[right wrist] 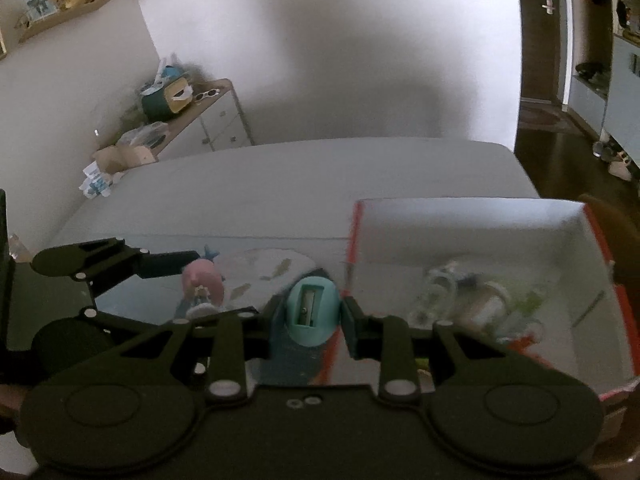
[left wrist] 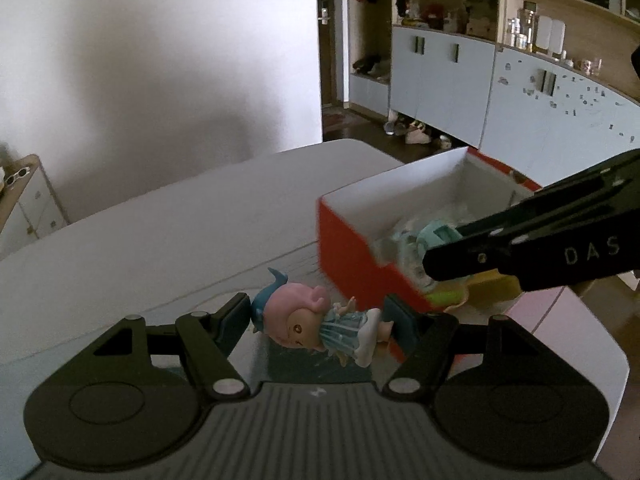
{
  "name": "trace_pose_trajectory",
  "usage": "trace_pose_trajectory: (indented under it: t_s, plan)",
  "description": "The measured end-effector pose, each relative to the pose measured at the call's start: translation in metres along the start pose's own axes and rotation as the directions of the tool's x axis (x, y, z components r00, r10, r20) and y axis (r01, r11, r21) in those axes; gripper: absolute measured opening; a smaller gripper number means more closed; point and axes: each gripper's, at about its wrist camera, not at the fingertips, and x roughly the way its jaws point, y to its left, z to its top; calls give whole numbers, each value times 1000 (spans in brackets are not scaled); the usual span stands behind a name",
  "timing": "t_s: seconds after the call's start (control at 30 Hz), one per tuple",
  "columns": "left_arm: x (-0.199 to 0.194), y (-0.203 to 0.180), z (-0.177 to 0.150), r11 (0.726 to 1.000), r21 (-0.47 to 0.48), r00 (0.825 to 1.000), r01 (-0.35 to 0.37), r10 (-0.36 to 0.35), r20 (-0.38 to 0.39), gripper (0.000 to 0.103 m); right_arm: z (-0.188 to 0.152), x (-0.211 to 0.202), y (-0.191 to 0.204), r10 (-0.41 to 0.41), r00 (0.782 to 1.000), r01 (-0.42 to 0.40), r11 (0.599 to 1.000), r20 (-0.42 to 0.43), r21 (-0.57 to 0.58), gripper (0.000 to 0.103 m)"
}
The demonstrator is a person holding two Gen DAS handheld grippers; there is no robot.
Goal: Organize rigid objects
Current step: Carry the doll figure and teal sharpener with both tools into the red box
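Left tool clamps doll; right tool clamps teal sharpener; red box just beside both

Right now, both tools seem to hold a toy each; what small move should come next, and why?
Probably carry the right tool forward over the red box's wall and release: its teal sharpener sits at that edge, while the left tool holds the doll outside.

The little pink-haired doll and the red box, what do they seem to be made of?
Pink-haired doll: probably molded plastic or vinyl, smooth with a soft sheen and painted face. Red box: looks like cardboard, with thin straight walls, matte white inside and red outside.
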Motion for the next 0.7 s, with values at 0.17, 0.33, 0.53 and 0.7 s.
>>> trace_pose_trajectory:
  t_s: [0.17,0.33,0.53,0.7]
  plan:
    - [12,-39,19,1000,25,1000,14,-14,4,73,-6,-12,-34,-19,1000,19,1000,3,22,29]
    - [25,-66,33,998,50,1000,24,-24,-2,73,-11,-20,-64,-42,999,41,998,7,42,29]
    - [43,-89,45,997,74,999,32,-31,-25,73,-17,-23,-98,-77,997,77,996,6,50,29]
    - [69,-108,60,994,109,999,22,-17,-41,73,-20,-15,-123,-109,994,109,993,-9,51,30]
